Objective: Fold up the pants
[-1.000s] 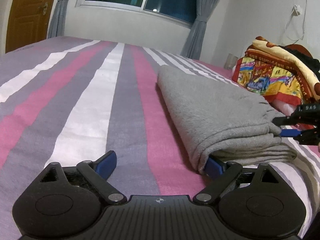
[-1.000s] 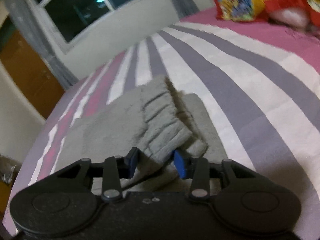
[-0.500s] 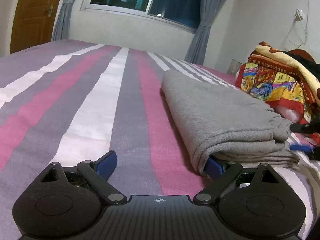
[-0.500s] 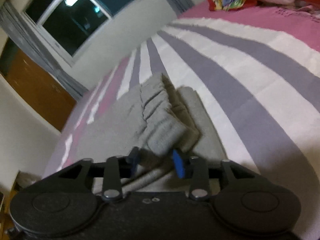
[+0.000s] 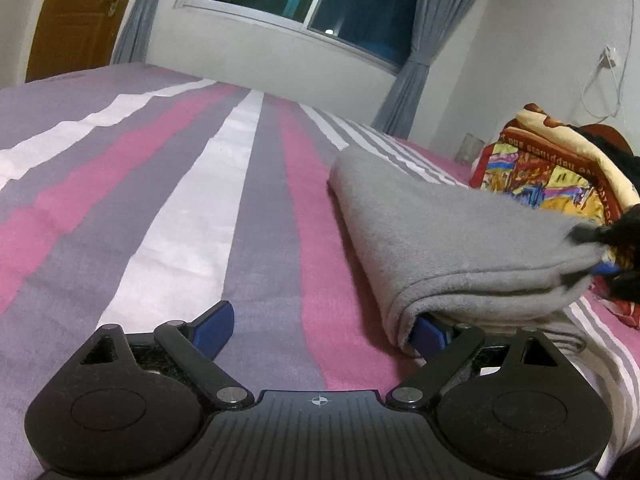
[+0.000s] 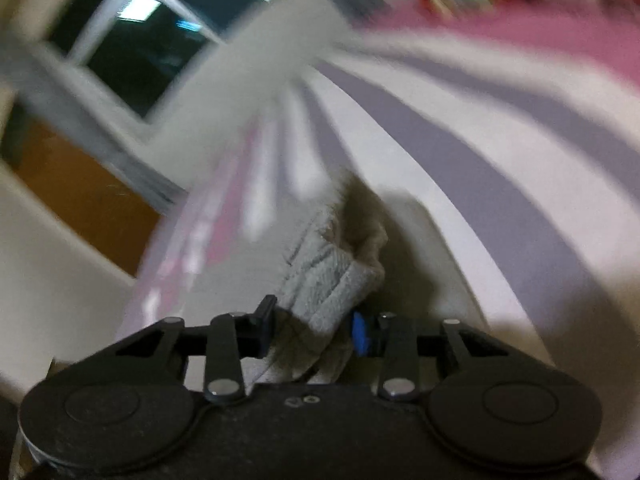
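Landmark: the folded grey pants (image 5: 452, 240), lying on the striped bed (image 5: 180, 208); every place below is told from them.
Left gripper (image 5: 324, 330): at the near left corner of the pants, jaws spread wide. One blue pad rests on bare sheet to the left; the other is tucked under the folded edge. Nothing is pinched between them.
Right gripper (image 6: 312, 330): at the right end of the pants, jaws closing on the ribbed cuff or waistband, which sits bunched between the pads. That view is smeared with motion, so how firm the hold is I cannot tell.
Risk, left: the tucked pad could drag the bottom layer out and open the fold if that hand pulls back carelessly.
Risk, right: in my judgement a hold on so thick a bunch may take only the top layers; lifting then would let the lower ones sag and skew the stack.
Surface: soft sheet in pink, grey and white stripes, likely to ruck under sliding cloth.
Room: wooden door (image 5: 76, 16) far left of the pants, dark window (image 5: 308, 4) with grey curtains beyond them, bright patterned blanket (image 5: 556, 168) to their right.
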